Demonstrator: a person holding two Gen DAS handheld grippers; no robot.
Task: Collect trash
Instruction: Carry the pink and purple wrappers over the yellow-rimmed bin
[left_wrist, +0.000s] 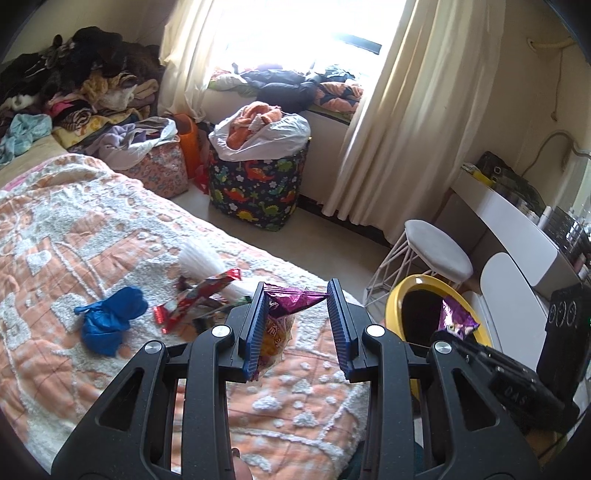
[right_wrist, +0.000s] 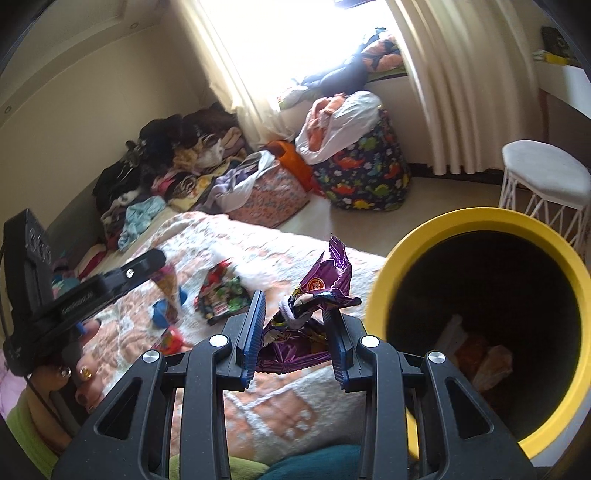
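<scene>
My left gripper (left_wrist: 297, 325) holds a purple and orange snack wrapper (left_wrist: 286, 301) between its blue pads, above the bed. My right gripper (right_wrist: 293, 332) holds a purple foil wrapper (right_wrist: 325, 280) just left of the yellow-rimmed trash bin (right_wrist: 476, 221); the same wrapper shows in the left wrist view (left_wrist: 456, 319) at the bin's rim (left_wrist: 393, 299). On the bed lie a red wrapper (left_wrist: 199, 299), a crumpled blue bag (left_wrist: 109, 319) and a white fluffy piece (left_wrist: 207, 264). The bin holds some trash at its bottom (right_wrist: 484, 362).
The bed has an orange and white blanket (left_wrist: 92, 229). A white stool (left_wrist: 436, 251) stands behind the bin, a white desk (left_wrist: 517, 221) at right. A dinosaur-print basket (left_wrist: 258, 184) and piles of clothes (left_wrist: 74, 92) fill the far floor.
</scene>
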